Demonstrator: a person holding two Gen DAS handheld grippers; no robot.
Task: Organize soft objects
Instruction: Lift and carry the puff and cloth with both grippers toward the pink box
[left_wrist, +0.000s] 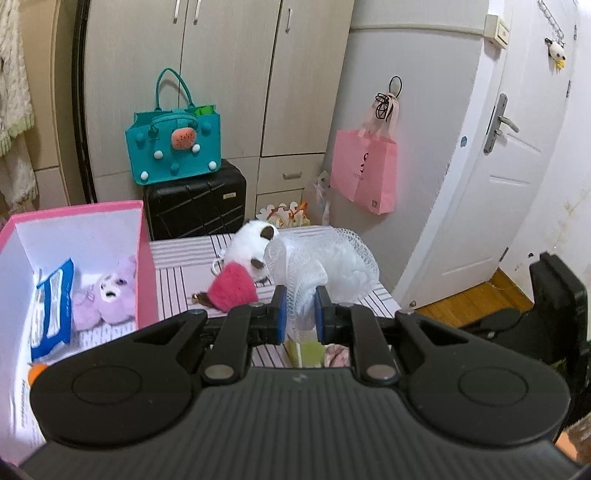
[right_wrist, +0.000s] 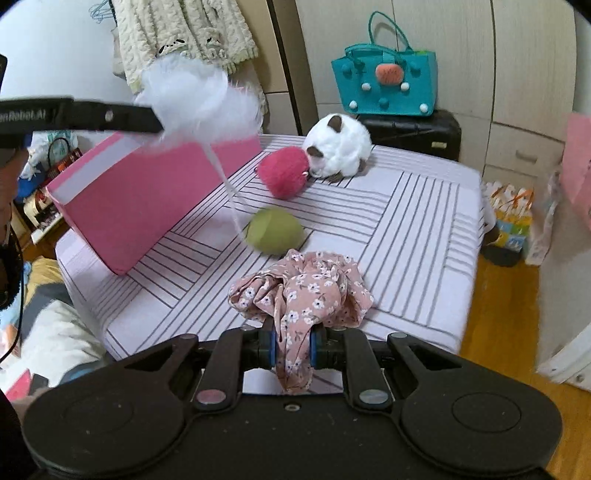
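A table (right_wrist: 406, 206) under striped lilac cloth bears a pink box (right_wrist: 140, 199), white plush (right_wrist: 343, 147), magenta pompom (right_wrist: 284, 171), green dome (right_wrist: 275, 230).

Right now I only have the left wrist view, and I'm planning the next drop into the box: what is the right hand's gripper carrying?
Observer: The right gripper has its fingers shut on a pink floral cloth.
Operator: Anything loose hidden under my own gripper?
Observer: A green rounded object lies on the striped cover, between that cloth and the red pompom.
Operator: Does my sponge trail anything?
Observer: Yes, a white cord hangs from the white mesh sponge, ending by the green object.
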